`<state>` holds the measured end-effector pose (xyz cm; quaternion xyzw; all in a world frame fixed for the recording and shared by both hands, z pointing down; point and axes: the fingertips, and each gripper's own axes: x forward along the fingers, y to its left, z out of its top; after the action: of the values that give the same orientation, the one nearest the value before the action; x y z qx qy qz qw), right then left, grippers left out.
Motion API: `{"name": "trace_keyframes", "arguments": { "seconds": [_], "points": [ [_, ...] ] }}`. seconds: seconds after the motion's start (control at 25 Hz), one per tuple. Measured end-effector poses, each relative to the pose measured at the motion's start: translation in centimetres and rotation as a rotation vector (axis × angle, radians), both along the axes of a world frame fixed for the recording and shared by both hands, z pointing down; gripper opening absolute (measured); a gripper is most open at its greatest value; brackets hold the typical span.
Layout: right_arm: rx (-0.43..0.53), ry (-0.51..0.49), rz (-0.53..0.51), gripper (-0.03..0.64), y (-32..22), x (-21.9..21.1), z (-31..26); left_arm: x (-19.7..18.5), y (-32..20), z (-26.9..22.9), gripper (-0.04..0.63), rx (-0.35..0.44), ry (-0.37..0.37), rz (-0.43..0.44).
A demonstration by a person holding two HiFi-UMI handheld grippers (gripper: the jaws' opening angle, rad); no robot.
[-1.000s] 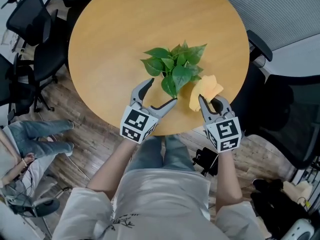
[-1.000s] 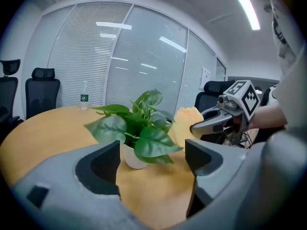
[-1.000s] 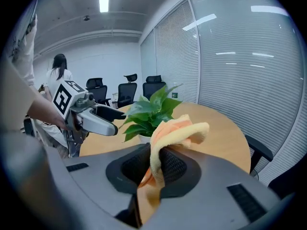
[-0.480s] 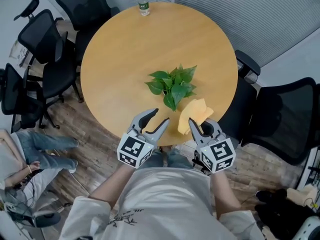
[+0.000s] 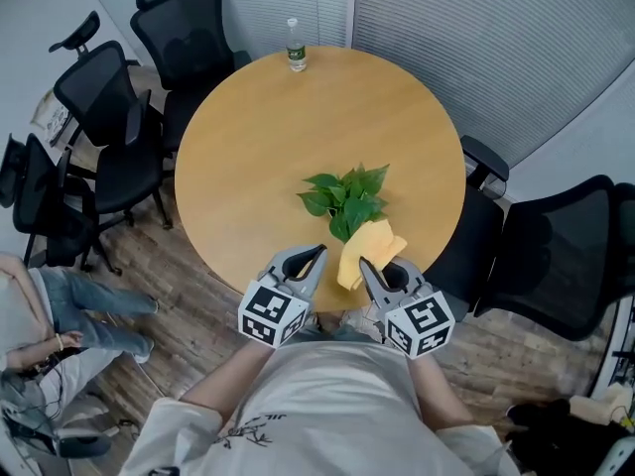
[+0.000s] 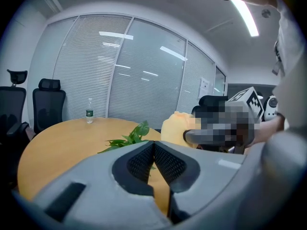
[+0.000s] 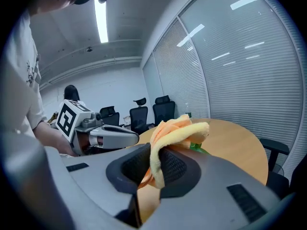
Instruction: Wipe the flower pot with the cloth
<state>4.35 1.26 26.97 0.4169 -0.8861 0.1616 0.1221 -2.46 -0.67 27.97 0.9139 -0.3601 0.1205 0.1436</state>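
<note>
A leafy green plant (image 5: pixel 349 198) stands on the round wooden table (image 5: pixel 248 137); its pot is hidden under the leaves. My right gripper (image 5: pixel 365 264) is shut on a yellow cloth (image 5: pixel 367 244), held above the table's near edge just in front of the plant. In the right gripper view the cloth (image 7: pixel 175 128) drapes over the pinched jaws (image 7: pixel 154 169). My left gripper (image 5: pixel 317 254) hovers beside it; its jaws have just been closing and meet with nothing between them (image 6: pixel 153 161). The left gripper view looks across to the plant (image 6: pixel 130 138) and the cloth (image 6: pixel 175 127).
A water bottle (image 5: pixel 295 48) stands at the table's far edge. Black office chairs crowd the left (image 5: pixel 99 117) and right (image 5: pixel 556 256) sides. A seated person's legs (image 5: pixel 69 300) show at lower left. Window blinds (image 5: pixel 476 38) run behind.
Both grippers have lifted up and back from the plant toward the table's near edge. The left jaws went from wide open to shut, empty. The cloth stays in the right gripper.
</note>
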Motion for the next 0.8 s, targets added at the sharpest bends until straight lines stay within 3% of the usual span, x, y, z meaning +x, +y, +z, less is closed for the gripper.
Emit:
{"name": "trace_keyframes", "arguments": {
  "seconds": [0.8],
  "points": [
    [0.019,-0.018,-0.027,0.046,0.3,-0.9,-1.2,-0.9,0.3,-0.8,0.011,0.016,-0.007,-0.026]
  ]
}}
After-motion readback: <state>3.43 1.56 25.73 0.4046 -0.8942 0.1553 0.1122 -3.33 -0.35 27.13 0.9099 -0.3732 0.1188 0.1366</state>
